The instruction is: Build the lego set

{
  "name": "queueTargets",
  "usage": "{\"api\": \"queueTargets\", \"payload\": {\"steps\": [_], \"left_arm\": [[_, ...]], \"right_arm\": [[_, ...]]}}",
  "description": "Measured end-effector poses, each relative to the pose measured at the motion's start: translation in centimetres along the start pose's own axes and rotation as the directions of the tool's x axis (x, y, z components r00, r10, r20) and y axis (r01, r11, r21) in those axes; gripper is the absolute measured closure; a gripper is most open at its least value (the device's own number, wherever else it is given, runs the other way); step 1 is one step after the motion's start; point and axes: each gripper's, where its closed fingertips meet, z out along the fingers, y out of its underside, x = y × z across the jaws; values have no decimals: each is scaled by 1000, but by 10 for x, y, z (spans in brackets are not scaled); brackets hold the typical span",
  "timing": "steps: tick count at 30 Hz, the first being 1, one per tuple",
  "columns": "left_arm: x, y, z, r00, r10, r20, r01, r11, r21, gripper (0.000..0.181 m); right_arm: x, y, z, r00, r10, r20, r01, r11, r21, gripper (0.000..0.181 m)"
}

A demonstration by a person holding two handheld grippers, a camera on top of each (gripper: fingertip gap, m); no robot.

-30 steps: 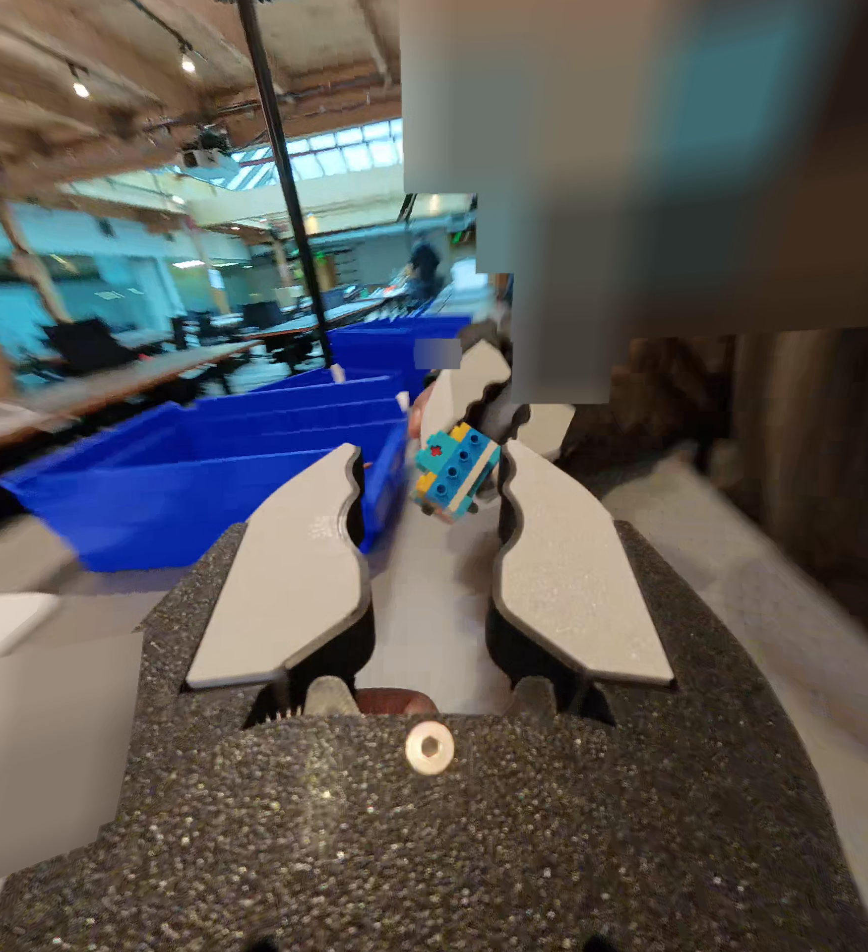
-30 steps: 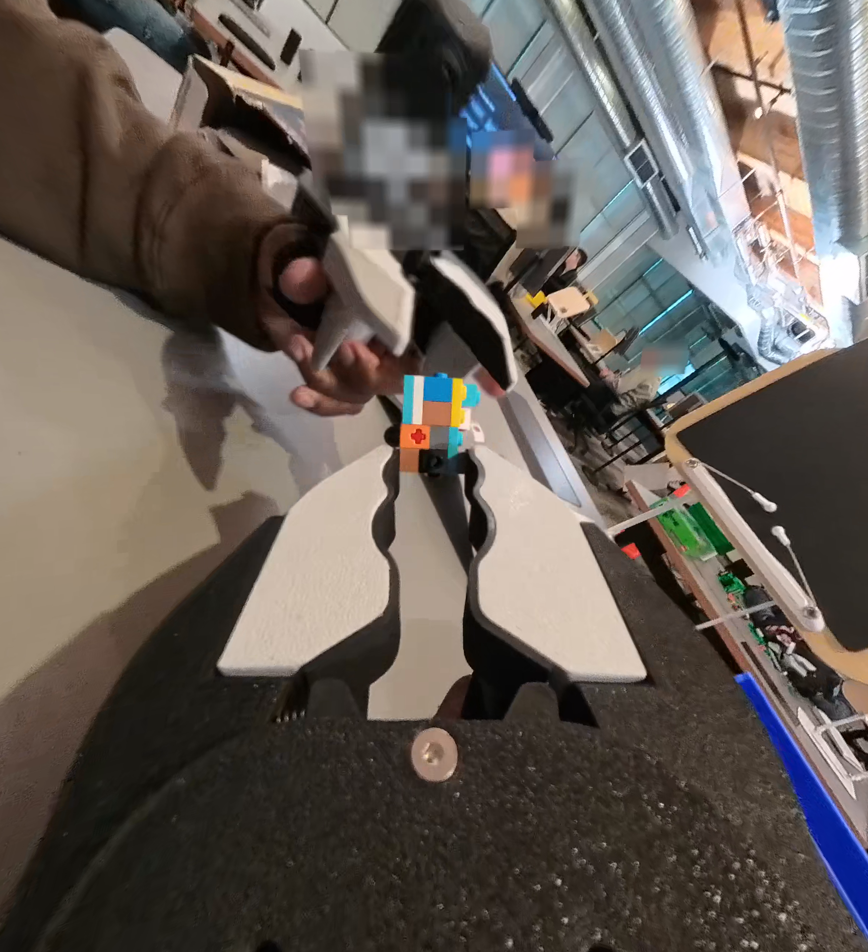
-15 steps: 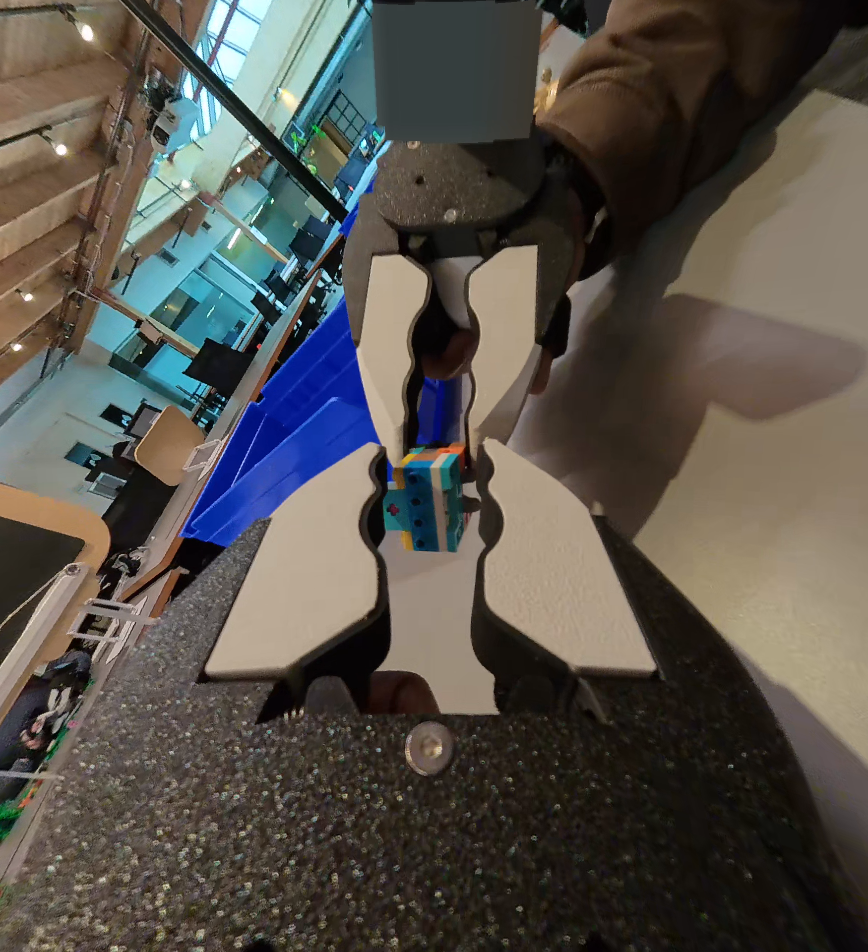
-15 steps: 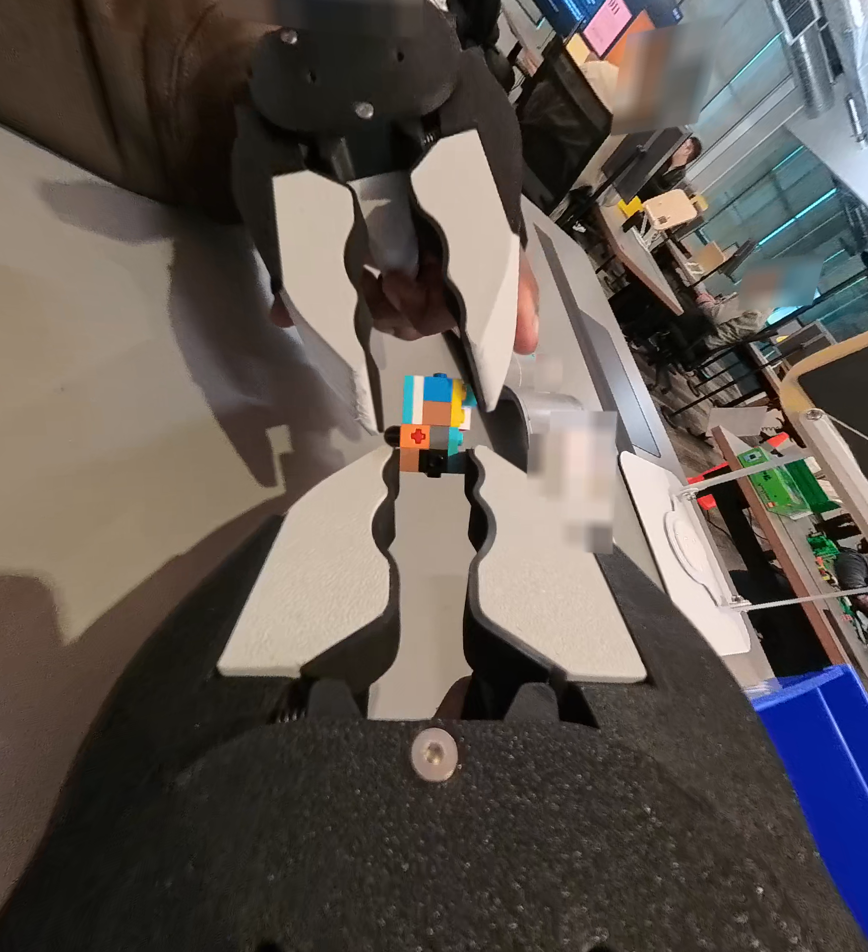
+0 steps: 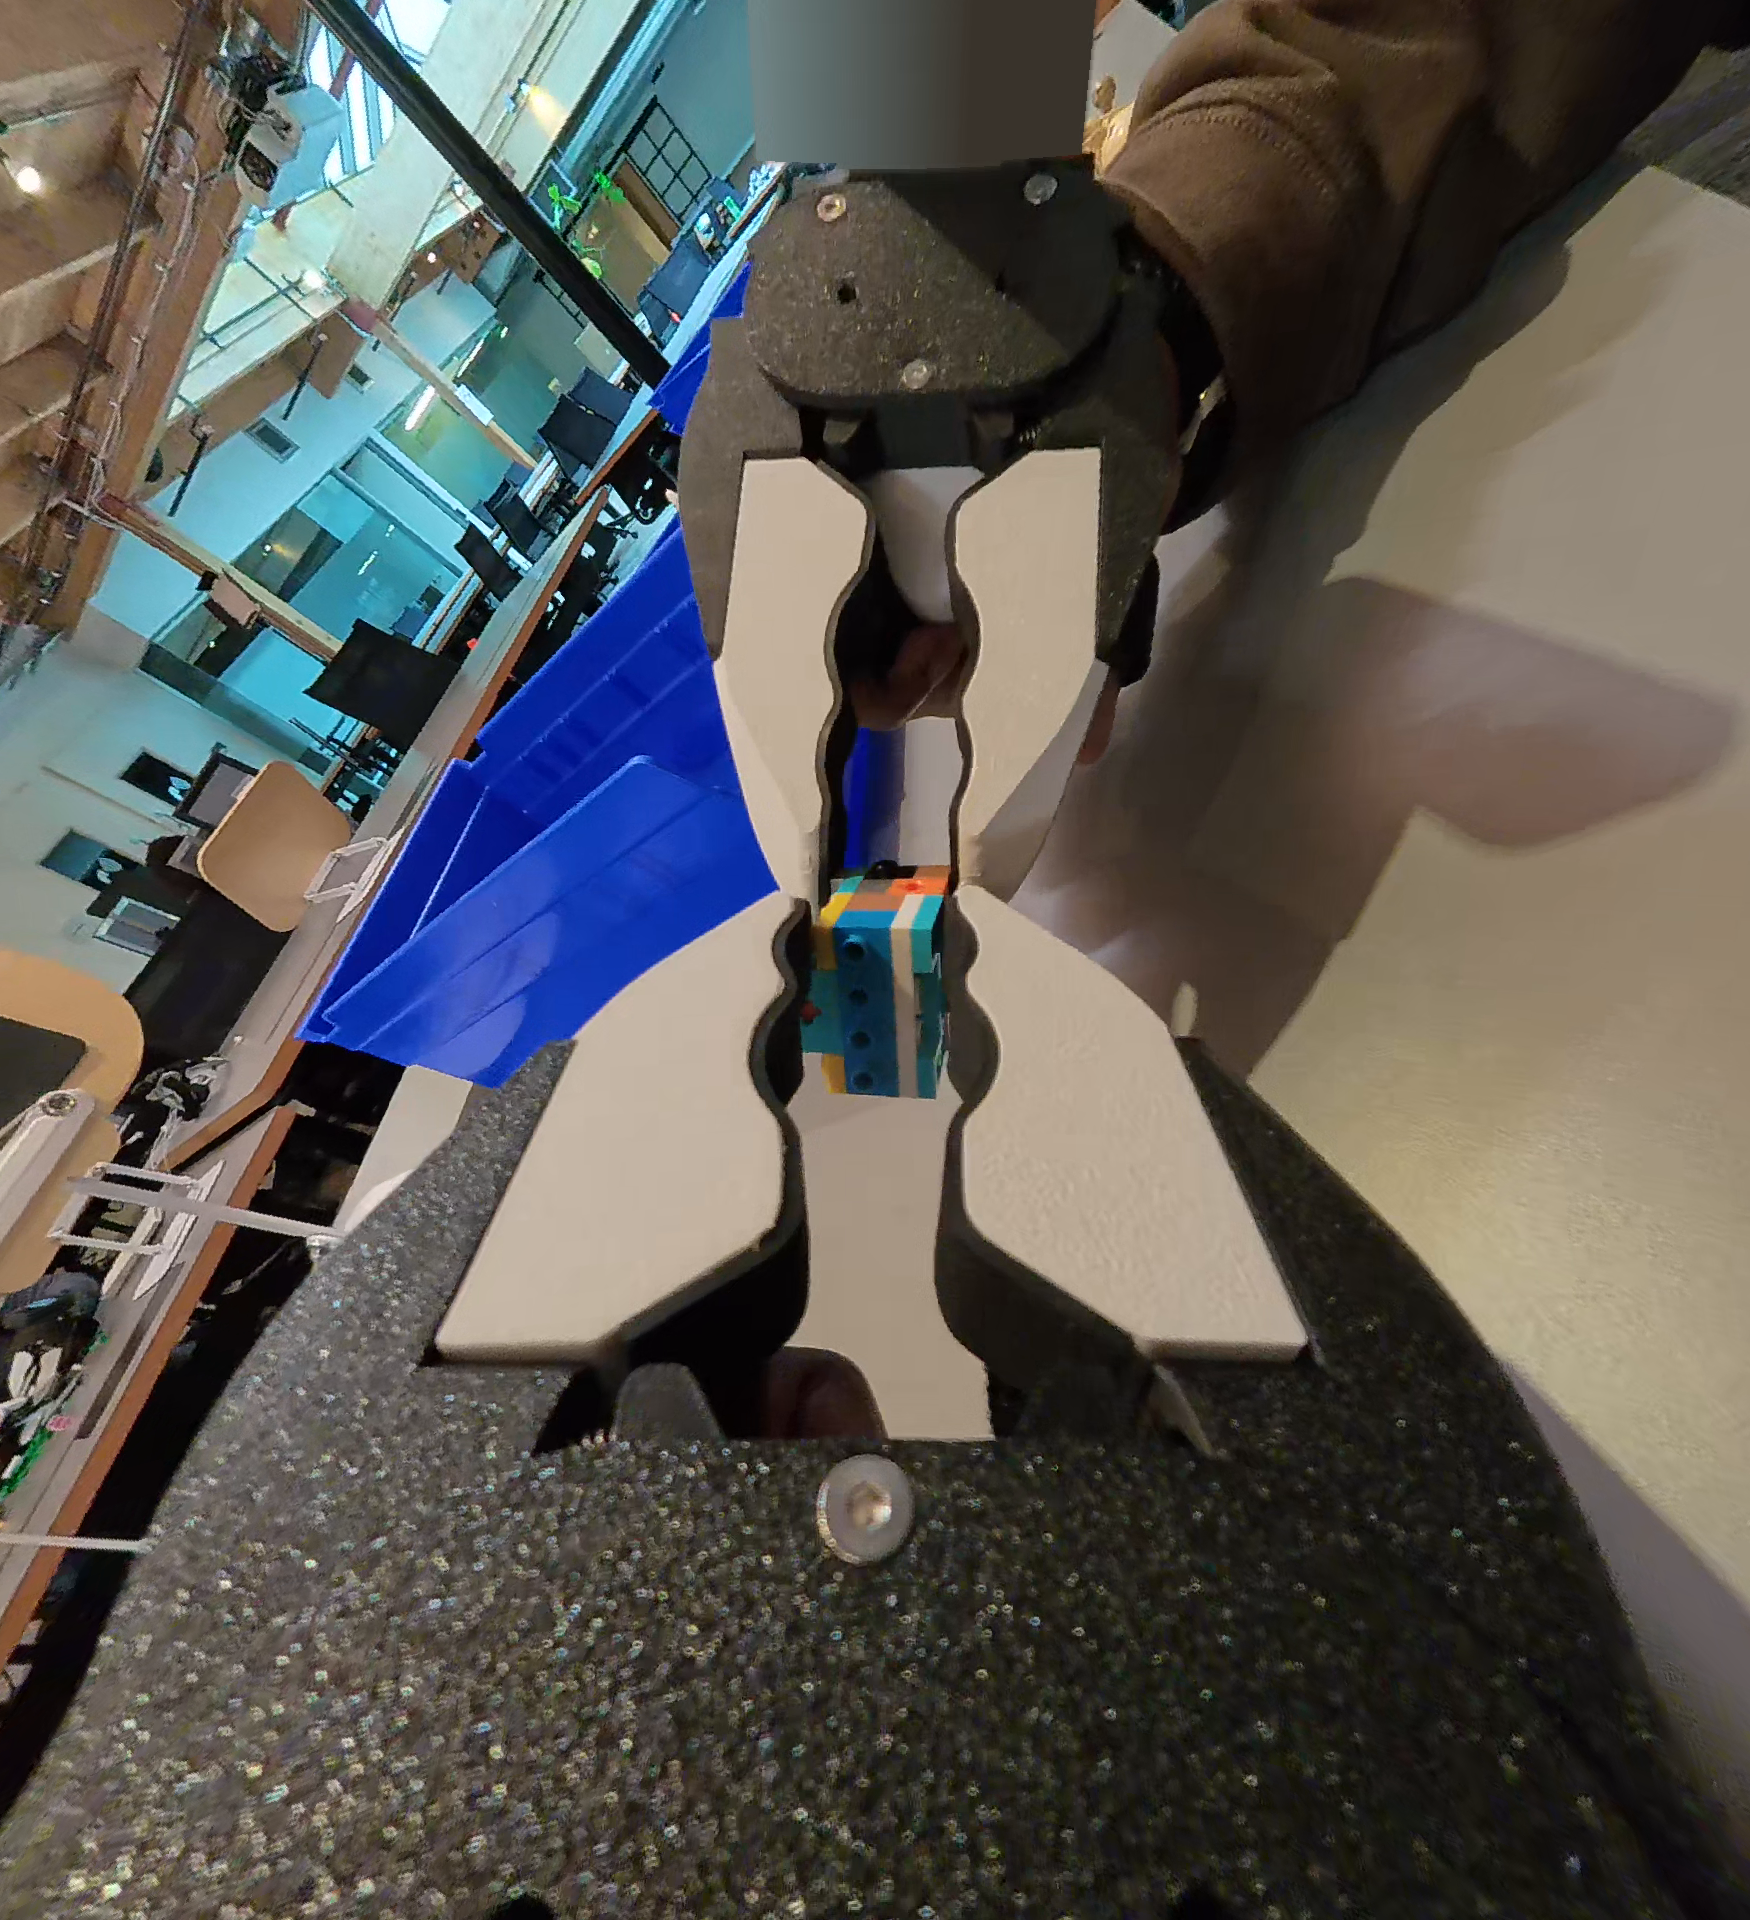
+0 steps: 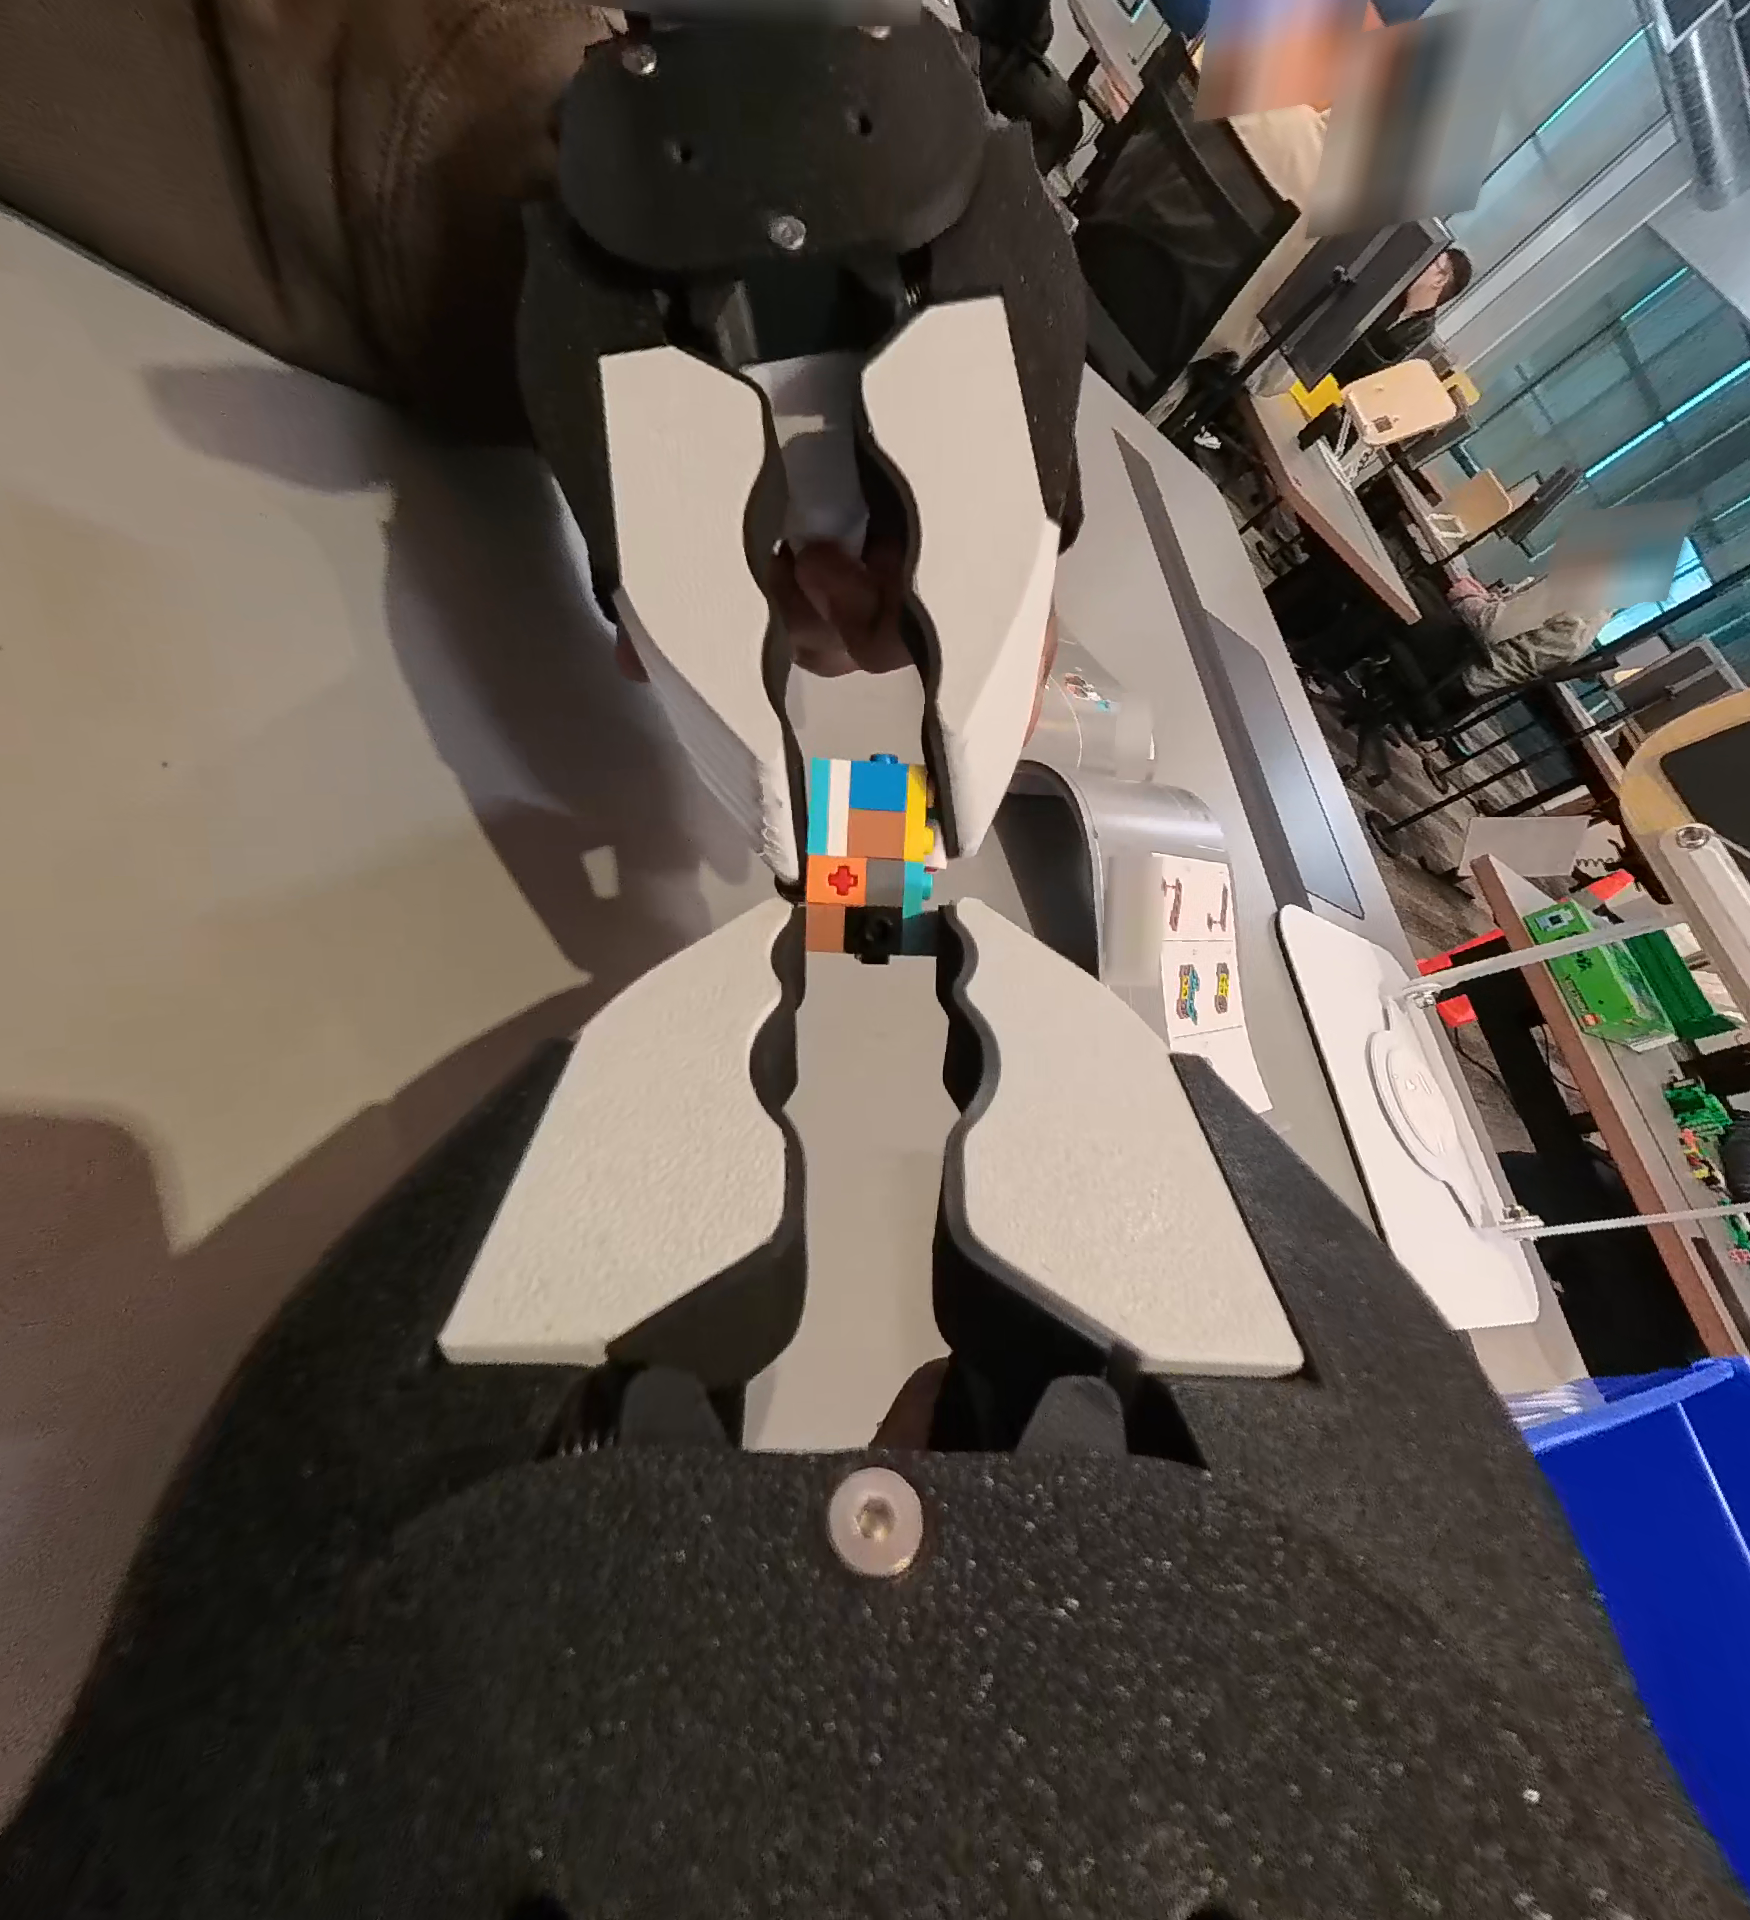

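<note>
A small multicoloured lego build (image 5: 876, 997) of blue, teal, orange, yellow and white bricks is held in the air between my two grippers, which meet tip to tip. In the left wrist view my left gripper (image 5: 876, 930) is closed on the build's sides, and my right gripper (image 5: 886, 868) comes in from above, gripping its far end. In the right wrist view my right gripper (image 6: 871, 925) is shut on the orange, brown and black end of the build (image 6: 876, 800), and the left gripper (image 6: 855, 831) clasps the blue and teal end.
Blue plastic bins (image 5: 559, 883) stand to the left, and one blue bin (image 6: 1681, 1558) shows at lower right. A white table (image 5: 1473, 1039) lies beneath. An instruction sheet (image 6: 1198, 966) and a white stand (image 6: 1401, 1122) lie on the table. A brown sleeve (image 5: 1370, 208) holds the far gripper. Less than 4 cm separates the two grippers' tips.
The left gripper swung round to face the right one, moved in over the build and closed its fingers on it. The right gripper kept its hold throughout.
</note>
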Motion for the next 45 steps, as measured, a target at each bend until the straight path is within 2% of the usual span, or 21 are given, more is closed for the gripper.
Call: {"api": "queueTargets", "payload": {"steps": [19,21,24,29,34,37,42,45], "left_arm": [[0,3,1,996,-90,-19,90,996,8,157],[-1,1,1,993,-119,-15,119,993,25,155],[-4,0,-1,971,-236,-49,238,970,52,138],[-9,16,3,844,-527,-96,527,849,-26,124],[-12,18,9,629,-763,-149,767,640,-41,123],[-15,19,9,535,-829,-160,836,547,-36,125],[-7,27,15,479,-865,-148,863,495,-101,134],[-6,28,17,386,-908,-162,906,406,-119,140]], "right_arm": [[0,2,1,1000,-7,-7,7,1000,3,158],[2,2,1,1000,-14,-24,14,1000,7,157],[6,6,1,997,-53,-64,53,999,-8,157],[15,10,1,981,-133,-144,129,991,-37,157],[16,14,3,968,-179,-174,172,984,-51,158],[16,14,4,959,-209,-191,201,978,-60,158],[13,16,8,949,-244,-198,234,969,-75,158],[13,19,11,956,-224,-189,213,974,-76,158]]}}
